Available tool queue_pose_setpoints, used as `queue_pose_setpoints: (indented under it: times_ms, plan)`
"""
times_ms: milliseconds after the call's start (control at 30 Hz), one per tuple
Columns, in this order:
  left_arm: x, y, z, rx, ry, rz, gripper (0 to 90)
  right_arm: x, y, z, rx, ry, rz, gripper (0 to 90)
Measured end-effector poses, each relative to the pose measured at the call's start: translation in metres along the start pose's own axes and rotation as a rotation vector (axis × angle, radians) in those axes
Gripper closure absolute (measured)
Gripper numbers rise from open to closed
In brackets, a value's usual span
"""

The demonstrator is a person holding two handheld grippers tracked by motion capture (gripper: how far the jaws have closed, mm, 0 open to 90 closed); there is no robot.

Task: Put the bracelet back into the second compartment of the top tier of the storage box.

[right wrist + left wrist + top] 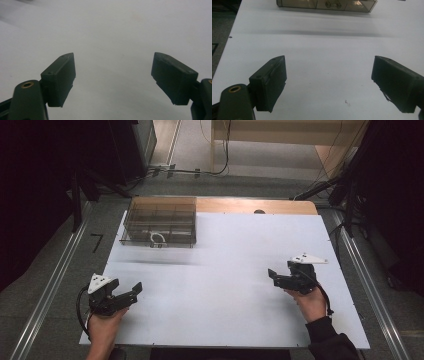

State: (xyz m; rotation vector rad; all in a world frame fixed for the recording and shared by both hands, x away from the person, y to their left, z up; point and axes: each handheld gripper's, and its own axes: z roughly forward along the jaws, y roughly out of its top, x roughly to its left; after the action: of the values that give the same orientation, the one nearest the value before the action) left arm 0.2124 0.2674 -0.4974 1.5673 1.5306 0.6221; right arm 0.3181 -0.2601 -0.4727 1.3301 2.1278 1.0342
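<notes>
— High view had both grippers low over the white table (225,270), left gripper (131,292) and right gripper (274,276), each with its jaws spread wide and nothing between them.

— And the thing nearest them?

— A clear compartment box (159,221), well ahead of the left fingers (273,80) and off to the far side of the right ones. A small white looped piece (157,238) lay in one of its near cells; which cell exactly, I couldn't tell.

— What worried you?

— That box looked light and slick. I judged that a jaw catching its rim on the way in would push it across the table rather than enter a cell. The dividers looked tight for open fingers, too, so the loop could be pinned against a wall or flicked out.
</notes>
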Motion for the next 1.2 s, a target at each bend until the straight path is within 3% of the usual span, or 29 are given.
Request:
queue_pose_setpoints:
  times_ms: [733,1067,1200]
  plan:
    - [0.001,-0.001,0.0,0.004,0.004,-0.002,13.1,-0.034,-0.029,-0.028,0.002,-0.086,0.058,17.6]
    - [0.0,-0.001,0.0,0.008,0.006,0.0,13.1,-0.054,-0.051,-0.045,0.023,-0.129,0.113,17.5]
    - [0.0,-0.001,0.001,0.006,0.006,-0.001,13.1,-0.062,-0.059,-0.052,0.018,-0.123,0.162,16.3]
